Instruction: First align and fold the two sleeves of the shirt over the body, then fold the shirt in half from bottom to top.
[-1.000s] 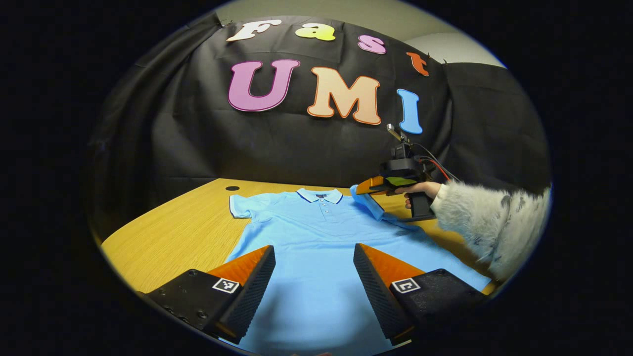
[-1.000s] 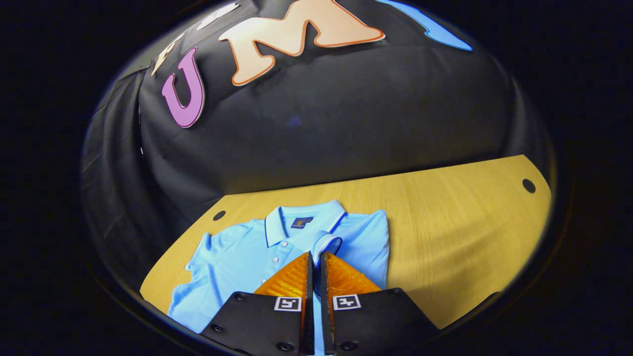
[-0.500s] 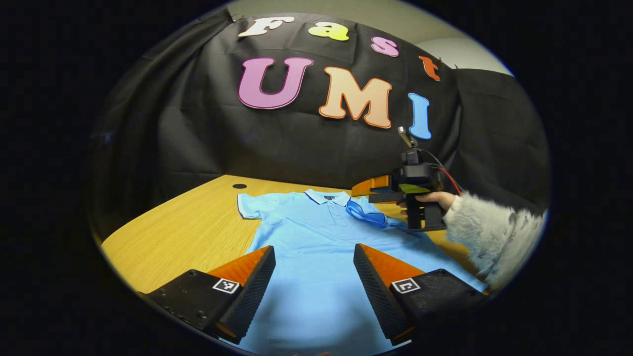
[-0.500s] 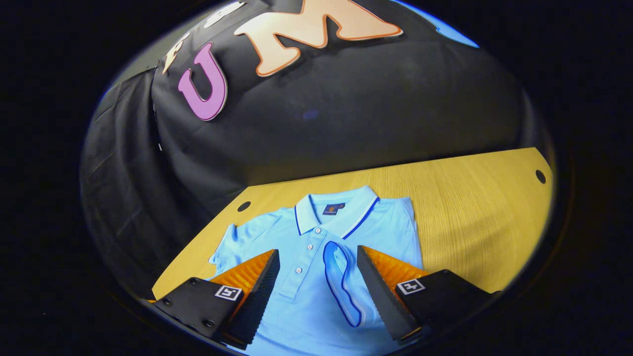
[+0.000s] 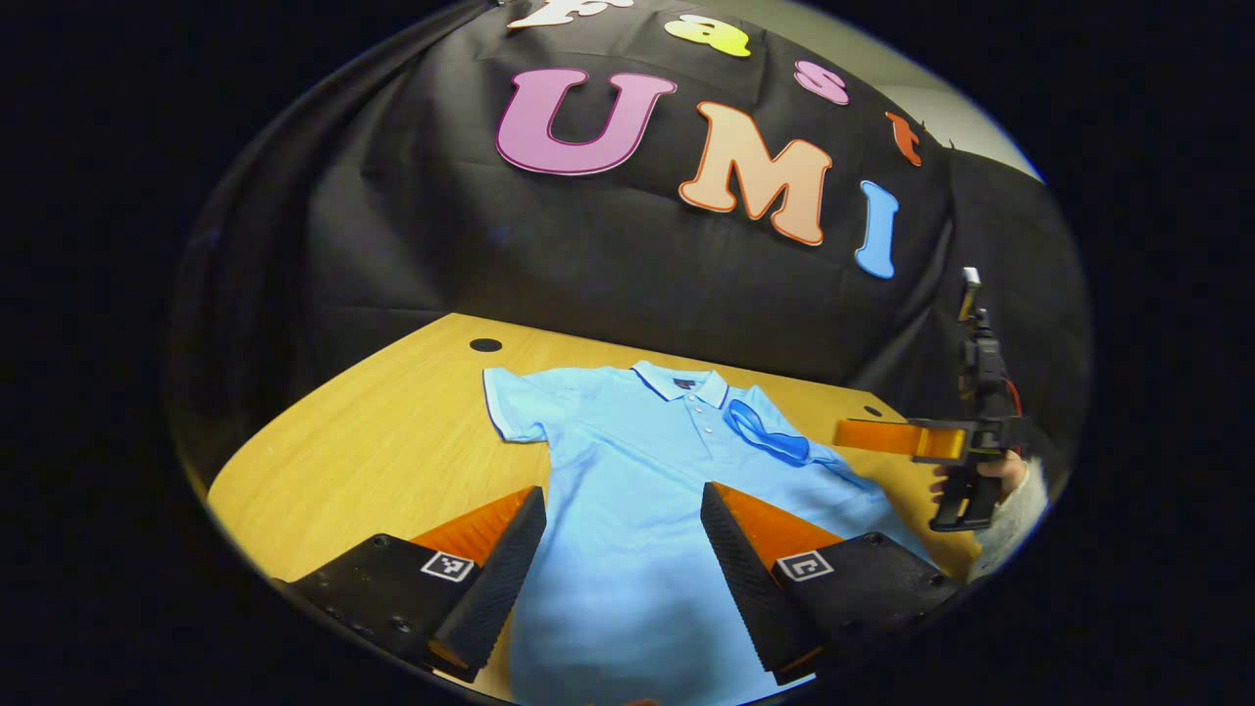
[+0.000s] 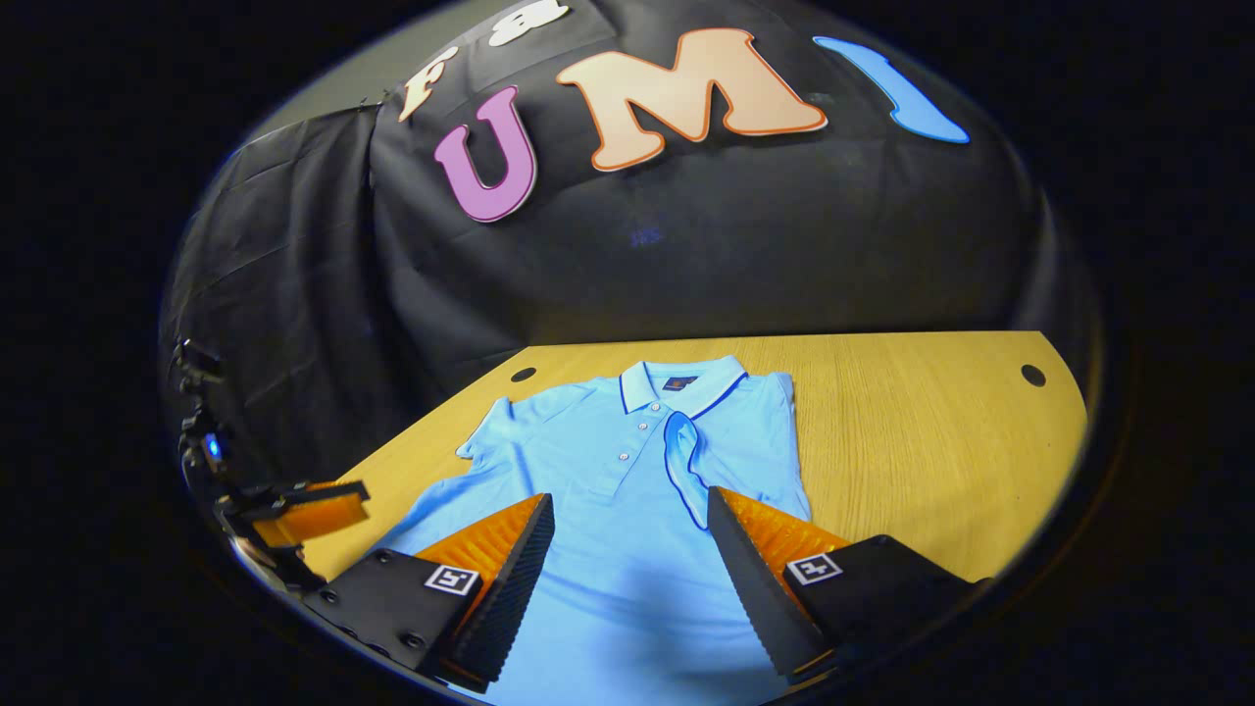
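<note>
While shirt [image 5: 627, 490] lies flat, left claw [image 5: 620, 549] hovers above.

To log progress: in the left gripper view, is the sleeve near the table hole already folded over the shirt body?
No. That sleeve lies spread flat on the table, pointing toward the hole.

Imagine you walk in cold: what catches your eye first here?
A light blue polo shirt lies flat on the wooden table, collar toward the wall. One sleeve is folded onto the chest; the other sleeve is spread out. Both grippers, the left gripper and the right gripper, hang open over the shirt's lower part.
</note>
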Tool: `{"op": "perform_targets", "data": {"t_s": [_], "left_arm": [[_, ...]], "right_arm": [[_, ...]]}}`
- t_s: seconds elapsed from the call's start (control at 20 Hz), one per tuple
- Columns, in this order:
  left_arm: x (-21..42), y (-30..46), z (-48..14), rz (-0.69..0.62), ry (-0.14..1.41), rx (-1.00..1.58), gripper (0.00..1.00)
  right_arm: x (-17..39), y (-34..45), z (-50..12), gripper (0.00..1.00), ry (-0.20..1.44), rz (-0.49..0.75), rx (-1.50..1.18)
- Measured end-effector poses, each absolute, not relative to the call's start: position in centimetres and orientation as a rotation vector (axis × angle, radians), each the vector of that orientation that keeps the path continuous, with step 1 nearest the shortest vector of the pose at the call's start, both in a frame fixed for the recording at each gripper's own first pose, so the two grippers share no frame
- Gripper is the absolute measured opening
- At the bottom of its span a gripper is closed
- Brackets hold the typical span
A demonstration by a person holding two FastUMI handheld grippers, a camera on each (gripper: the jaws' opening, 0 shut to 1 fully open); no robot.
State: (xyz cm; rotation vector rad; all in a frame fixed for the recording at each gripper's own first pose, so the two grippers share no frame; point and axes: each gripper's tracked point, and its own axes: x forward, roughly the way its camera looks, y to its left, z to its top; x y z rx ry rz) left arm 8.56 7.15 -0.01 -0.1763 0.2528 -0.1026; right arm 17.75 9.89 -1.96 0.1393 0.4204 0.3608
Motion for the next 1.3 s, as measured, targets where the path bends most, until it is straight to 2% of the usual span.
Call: {"op": "perform_targets", "data": {"t_s": [0.4, 0.7, 0.75, 0.8, 1.0, 1.05, 1.1, 1.3], "left_arm": [[16.2, 11.3, -0.4, -0.058, 0.332, -0.172, 0.95], [21.7, 14.7, -0.6, 0.018, 0.363, -0.106, 0.93], [22.5, 15.1, -0.5, 0.025, 0.371, -0.105, 0.93], [23.3, 15.4, -0.7, 0.030, 0.379, -0.104, 0.93], [26.1, 17.3, -1.8, 0.073, 0.413, -0.072, 0.93], [26.7, 17.7, -2.3, 0.081, 0.423, -0.062, 0.92], [27.2, 18.0, -2.7, 0.089, 0.431, -0.051, 0.91], [28.0, 18.3, -4.0, 0.101, 0.460, -0.019, 0.89]], "right_arm": [[10.0, 8.9, 1.0, 0.98, 0.319, 0.378, 0.163], [5.2, 4.7, 0.9, 0.97, 0.272, 0.257, 0.200], [4.5, 4.0, 0.5, 0.93, 0.275, 0.237, 0.201], [3.9, 3.3, 0.3, 0.97, 0.280, 0.218, 0.196], [2.2, 1.3, -0.1, 0.97, 0.286, 0.152, 0.167], [2.0, 1.2, -0.1, 0.93, 0.282, 0.148, 0.178], [1.8, 1.1, 0.0, 0.97, 0.279, 0.142, 0.191], [1.6, 0.3, -0.2, 0.98, 0.278, 0.114, 0.206]]}}
